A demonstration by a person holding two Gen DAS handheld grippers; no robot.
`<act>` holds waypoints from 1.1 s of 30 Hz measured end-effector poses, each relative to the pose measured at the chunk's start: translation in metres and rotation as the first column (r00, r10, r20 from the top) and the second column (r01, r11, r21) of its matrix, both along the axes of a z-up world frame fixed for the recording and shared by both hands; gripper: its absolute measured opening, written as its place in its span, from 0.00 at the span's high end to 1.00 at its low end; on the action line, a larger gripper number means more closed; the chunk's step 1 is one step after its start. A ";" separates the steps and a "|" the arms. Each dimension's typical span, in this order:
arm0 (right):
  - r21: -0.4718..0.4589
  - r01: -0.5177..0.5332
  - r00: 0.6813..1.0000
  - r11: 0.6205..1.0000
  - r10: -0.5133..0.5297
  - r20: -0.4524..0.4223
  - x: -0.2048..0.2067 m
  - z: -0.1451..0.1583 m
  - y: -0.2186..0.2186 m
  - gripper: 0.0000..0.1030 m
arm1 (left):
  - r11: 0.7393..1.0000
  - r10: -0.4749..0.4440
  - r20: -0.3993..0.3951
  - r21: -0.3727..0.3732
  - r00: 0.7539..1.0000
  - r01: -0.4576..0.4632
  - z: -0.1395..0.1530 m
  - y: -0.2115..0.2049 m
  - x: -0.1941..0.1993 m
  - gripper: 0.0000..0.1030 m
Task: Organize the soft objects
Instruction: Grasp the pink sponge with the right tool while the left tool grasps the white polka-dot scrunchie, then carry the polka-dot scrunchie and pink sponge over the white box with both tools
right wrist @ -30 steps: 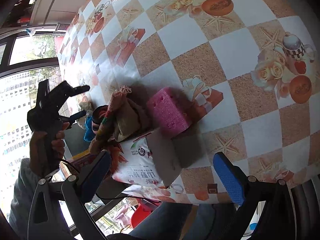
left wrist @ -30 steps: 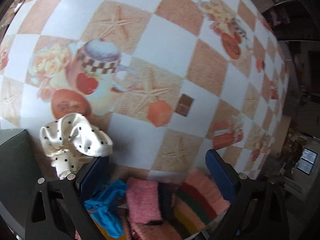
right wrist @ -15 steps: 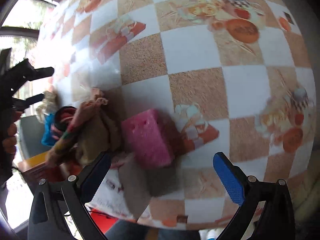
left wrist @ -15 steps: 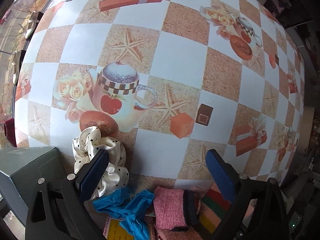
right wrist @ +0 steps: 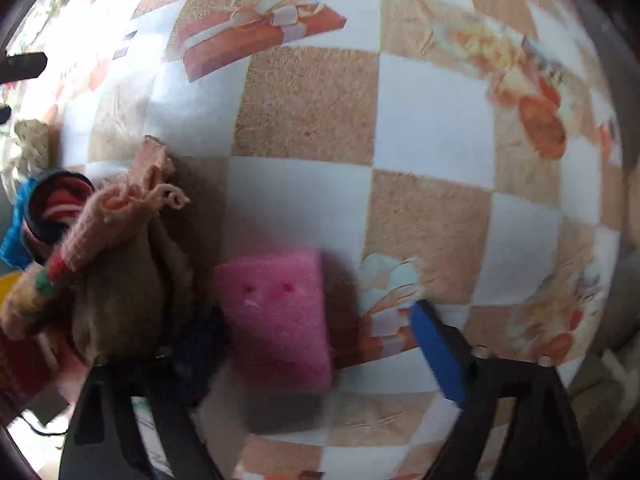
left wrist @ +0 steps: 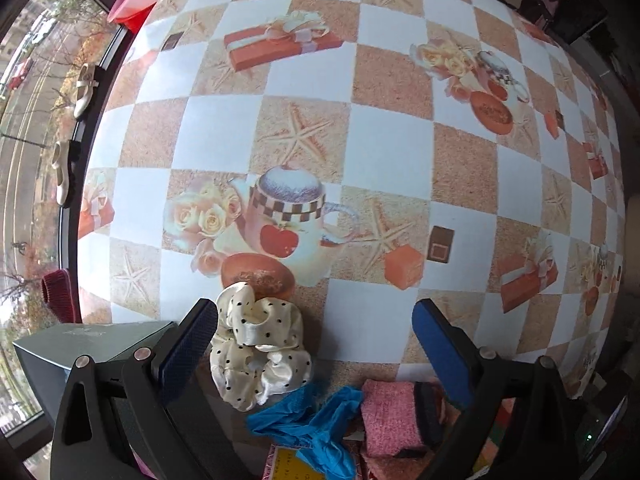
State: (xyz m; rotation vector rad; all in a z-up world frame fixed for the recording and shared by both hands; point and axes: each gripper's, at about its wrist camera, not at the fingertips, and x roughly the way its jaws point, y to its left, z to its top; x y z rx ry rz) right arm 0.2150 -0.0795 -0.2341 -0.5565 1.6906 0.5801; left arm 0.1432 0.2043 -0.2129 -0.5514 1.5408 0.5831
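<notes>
Right wrist view shows the right claw (right wrist: pixel 316 344), jaws apart and just closing, straddling the pink sponge (right wrist: pixel 276 320) at lower centre on the counter (right wrist: pixel 432 116); next, I judge, pinch and lift.

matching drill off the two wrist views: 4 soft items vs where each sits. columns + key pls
Things:
1. cream satin scrunchie with black dots
2. crumpled blue fabric
3. pink foam sponge block
4. pink knitted piece with a dark band

Places:
A. between the right gripper's open fingers
B. just inside the left gripper's left finger
C. below the left gripper's right finger
D. directly below the scrunchie

Pairs: 1-B, 2-D, 3-A, 4-C
</notes>
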 end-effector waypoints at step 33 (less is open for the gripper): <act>0.260 0.386 0.922 0.885 -0.364 -0.129 0.028 0.061 -0.114 0.57 | 0.986 -0.142 0.186 -0.057 0.972 0.155 0.083 -0.040 0.023 0.86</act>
